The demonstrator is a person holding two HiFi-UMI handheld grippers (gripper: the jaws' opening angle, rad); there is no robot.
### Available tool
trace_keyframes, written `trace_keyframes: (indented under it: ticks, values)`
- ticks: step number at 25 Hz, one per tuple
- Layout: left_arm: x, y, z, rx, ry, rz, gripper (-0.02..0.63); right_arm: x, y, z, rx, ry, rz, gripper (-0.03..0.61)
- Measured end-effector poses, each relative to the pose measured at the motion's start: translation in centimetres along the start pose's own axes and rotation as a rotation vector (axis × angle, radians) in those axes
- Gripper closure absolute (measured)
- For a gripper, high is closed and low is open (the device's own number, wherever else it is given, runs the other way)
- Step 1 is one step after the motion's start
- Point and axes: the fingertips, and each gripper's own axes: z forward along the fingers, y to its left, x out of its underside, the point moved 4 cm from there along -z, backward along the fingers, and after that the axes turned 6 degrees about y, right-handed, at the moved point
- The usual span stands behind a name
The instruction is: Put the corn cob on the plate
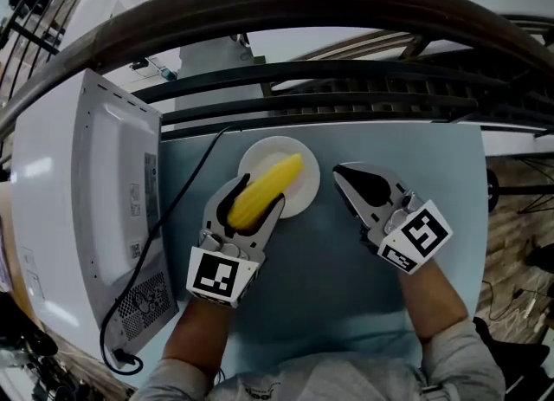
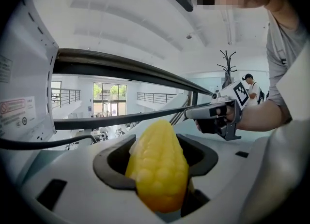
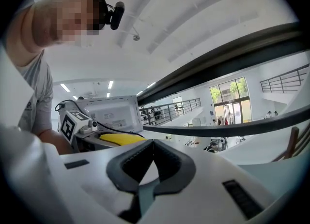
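Near the microwave [image 1: 78, 209] on the blue desk [image 1: 346, 295], left tongs [image 1: 258, 194] gripped the corn cob [image 1: 275, 181] over the plate [image 1: 262, 152]; right tongs [image 1: 341, 172] closed, empty

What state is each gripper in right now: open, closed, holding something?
Left gripper: jaws closed on the corn cob.
Right gripper: jaws closed together, nothing between them.

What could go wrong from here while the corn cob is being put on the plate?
1. The left tongs grip the corn cob by its near half, and only its far part is over the plate; released now, it might tip off the near rim.
2. The cob is rounded, so it could roll off.
3. The black cable runs close by and might snag.
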Motion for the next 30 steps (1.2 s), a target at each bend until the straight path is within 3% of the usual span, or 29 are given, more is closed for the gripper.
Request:
trace_keyframes:
  ticks: [14,30]
  values:
    - [0.2,-0.4,2.7,0.000,0.058,0.079,0.353,0.9,0.2,1.0,-0.002,0.006,-0.029,0.561]
    - [0.6,-0.2,3.7,0.001,0.132,0.081,0.353,1.4,0.6,1.2,-0.014,0.013,-0.022,0.561]
